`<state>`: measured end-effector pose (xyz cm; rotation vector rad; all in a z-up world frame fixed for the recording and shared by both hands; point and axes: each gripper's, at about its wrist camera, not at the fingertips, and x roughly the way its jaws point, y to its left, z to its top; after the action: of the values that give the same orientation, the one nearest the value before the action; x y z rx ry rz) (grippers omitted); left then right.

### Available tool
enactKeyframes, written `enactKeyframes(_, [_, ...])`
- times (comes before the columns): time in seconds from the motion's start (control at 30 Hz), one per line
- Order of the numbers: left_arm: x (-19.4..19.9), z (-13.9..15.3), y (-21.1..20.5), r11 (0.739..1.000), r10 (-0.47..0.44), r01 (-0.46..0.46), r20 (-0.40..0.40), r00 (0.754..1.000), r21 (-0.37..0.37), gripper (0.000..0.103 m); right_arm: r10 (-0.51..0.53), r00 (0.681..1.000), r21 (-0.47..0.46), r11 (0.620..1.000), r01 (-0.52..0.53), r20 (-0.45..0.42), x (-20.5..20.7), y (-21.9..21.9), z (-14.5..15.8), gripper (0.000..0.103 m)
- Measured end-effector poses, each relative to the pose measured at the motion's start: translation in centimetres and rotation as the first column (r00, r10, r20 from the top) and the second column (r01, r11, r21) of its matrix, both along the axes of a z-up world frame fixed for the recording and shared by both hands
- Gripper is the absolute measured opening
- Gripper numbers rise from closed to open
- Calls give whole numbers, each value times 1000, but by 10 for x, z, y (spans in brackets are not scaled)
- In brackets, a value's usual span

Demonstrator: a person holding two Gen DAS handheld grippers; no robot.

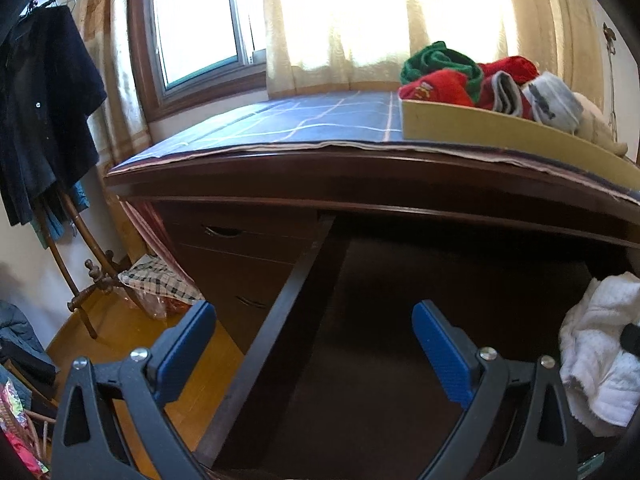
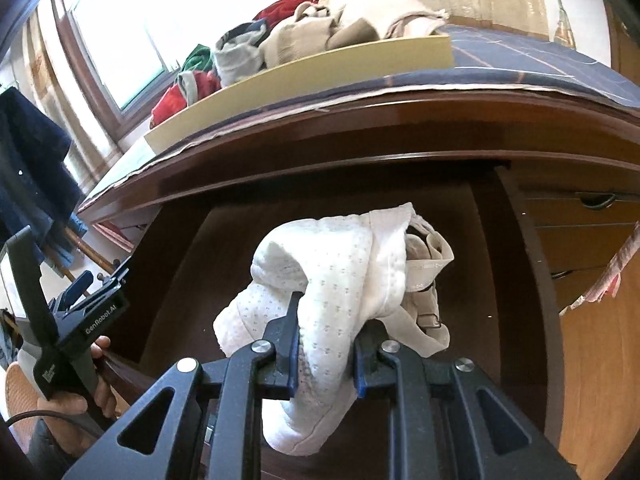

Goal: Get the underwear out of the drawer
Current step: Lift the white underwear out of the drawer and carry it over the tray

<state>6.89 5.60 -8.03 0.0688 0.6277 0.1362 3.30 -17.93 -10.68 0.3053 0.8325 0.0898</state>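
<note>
Left gripper (image 1: 314, 354): jaws spread wide, blue pads bare, nothing between them. It points over the left wall of the open drawer (image 1: 276, 312). In the right wrist view it sits at 9 o'clock of the frame, held by a hand (image 2: 94, 380) against the drawer's left edge.

Underwear (image 2: 332, 280): white knit fabric with a fine pattern of small dots, bunched into a rounded bundle with a fold hanging down between the fingers. A beige piece (image 2: 430, 280) with a pale waistband and thin straps clings to its 3 o'clock side; whether that is a separate garment cannot be told. The right gripper (image 2: 326, 354) is clenched on the white fabric, which is pinched between the blue pads. The bundle is over the dark interior of the drawer; whether it clears the floor cannot be told. In the left wrist view it shows at 4 o'clock, cut by the frame edge.

Tray (image 1: 500, 130): yellow, on the desk top's blue checked cloth (image 1: 320, 120), at 12 o'clock from the drawer, piled with red, green, grey and beige garments.

Obscured: the drawer's rear runs under the desk top in shadow. The drawer front lies below both frames. The window (image 1: 200, 20) is overexposed.
</note>
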Motion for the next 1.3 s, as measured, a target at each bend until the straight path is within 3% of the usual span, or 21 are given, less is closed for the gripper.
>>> enactKeyframes(0.27, [-1, 3, -10, 999, -30, 30, -8, 1000, -13, 100, -16, 1000, -34, 999, 16, 19, -4, -4, 2, 22])
enactKeyframes(0.43, [-6, 1, -17, 999, -43, 42, 19, 999, 29, 100, -43, 998, -34, 998, 44, 50, -11, -16, 14, 22])
enactKeyframes(0.87, [-13, -1, -20, 997, -50, 46, 60, 997, 58, 100, -91, 975, -41, 994, 101, 203, -38, -42, 82, 22])
enactKeyframes(1.3, [-18, -1, -21, 996, -59, 54, 81, 995, 66, 100, -49, 953, -58, 996, 69, 300, -24, -33, 125, 22])
